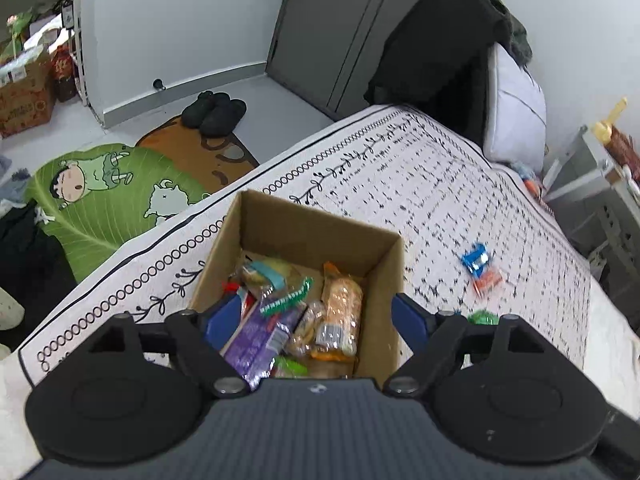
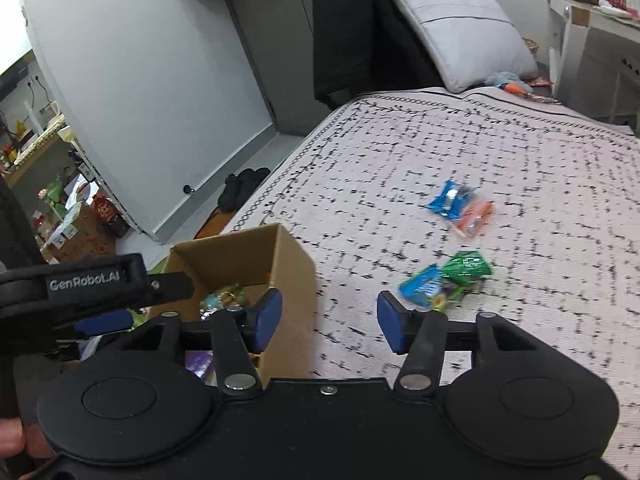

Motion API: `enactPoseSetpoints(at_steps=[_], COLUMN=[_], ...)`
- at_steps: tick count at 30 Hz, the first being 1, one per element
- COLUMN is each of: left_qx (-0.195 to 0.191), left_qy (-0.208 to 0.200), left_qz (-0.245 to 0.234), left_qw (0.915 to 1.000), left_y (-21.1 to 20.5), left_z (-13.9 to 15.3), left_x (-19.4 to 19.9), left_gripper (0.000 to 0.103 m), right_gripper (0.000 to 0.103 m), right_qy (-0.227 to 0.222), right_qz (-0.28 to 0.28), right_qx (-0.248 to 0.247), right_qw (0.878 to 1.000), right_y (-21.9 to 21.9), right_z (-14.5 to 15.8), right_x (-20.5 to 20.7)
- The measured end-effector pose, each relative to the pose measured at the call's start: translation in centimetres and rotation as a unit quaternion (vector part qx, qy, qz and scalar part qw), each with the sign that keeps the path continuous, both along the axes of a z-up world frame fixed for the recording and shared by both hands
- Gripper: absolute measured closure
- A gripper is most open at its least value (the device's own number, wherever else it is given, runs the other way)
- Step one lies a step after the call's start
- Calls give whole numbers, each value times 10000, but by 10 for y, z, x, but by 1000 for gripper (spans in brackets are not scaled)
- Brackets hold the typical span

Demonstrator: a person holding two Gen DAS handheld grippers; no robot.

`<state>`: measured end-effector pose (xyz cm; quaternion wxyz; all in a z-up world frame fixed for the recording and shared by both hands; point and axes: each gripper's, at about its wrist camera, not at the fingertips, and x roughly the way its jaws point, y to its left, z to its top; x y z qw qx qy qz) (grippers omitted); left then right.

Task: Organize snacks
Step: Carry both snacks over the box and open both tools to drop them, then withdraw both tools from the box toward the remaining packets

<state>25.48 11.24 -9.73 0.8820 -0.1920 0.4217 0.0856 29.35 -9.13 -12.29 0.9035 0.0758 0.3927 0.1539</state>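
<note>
**Both claws spread and empty over the bed, four packets not yet boxed**

From the left wrist camera we see our left claw (image 1: 314, 320) hovering over the open brown cardboard box (image 1: 376, 276), its blue-padded fingers (image 1: 408, 320) spread wide with nothing between them. The box stands on the white bedspread with black dashes and a looped border (image 1: 400, 168), close to the bed's edge. Inside it we make out a heap of snacks: a clear packet of orange-brown biscuits (image 1: 340, 312), a purple wrapper (image 1: 256, 340) and a green-and-white strip packet (image 1: 286, 298), among others too jumbled to name. Well to the right of the box, on the bedspread, lie a blue packet (image 1: 475, 258) and an orange packet (image 1: 487, 280) touching each other, both blurred. A green packet (image 1: 482, 316) peeks out just above the claw's right linkage. On the floor beyond the bed we see a green cartoon mat (image 1: 100, 196) and a pair of black slippers (image 1: 214, 112).

From the right wrist camera our right claw (image 2: 328, 320) is also spread and holds nothing; it hangs above the bedspread just beside the box's right wall. The left claw's black body reaches over the box from the left. Ahead of the right claw lie a light-blue packet (image 2: 420, 286) and the green packet (image 2: 468, 266), overlapping. Farther off rest the blue and orange pair. A grey cushion (image 2: 464, 28) leans at the head of the bed.
</note>
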Motion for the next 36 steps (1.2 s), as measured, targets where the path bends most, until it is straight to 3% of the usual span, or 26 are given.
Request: enactPoseSetpoints(at_steps=[8, 11, 14, 19, 27, 36], left_qx=[140, 171, 181, 223, 225, 209], left_qy=[9, -84, -211, -223, -217, -147], left_qz=[-54, -41, -29, -111, -213, -168], left_qw=[9999, 9998, 9996, 9994, 9993, 9995], left_y=[-22, -28, -33, -50, -75, -96], left_z=[12, 17, 21, 25, 21, 11], left_x=[-14, -22, -27, -29, -29, -23], left_gripper=[21, 11, 0, 0, 0, 0], right_gripper=[18, 10, 9, 6, 6, 6], right_qy=[-199, -250, -292, -372, -476, -322], right_qz=[-11, -104, -121, -152, -201, -381], right_qx=[-151, -69, -69, -105, 241, 385], right_qw=[9997, 9996, 9995, 9991, 9984, 9980], right_y=[-21, -33, -43, -60, -91, -118], right_z=[14, 19, 22, 23, 22, 8], right_x=[-10, -9, -8, -5, -1, 19])
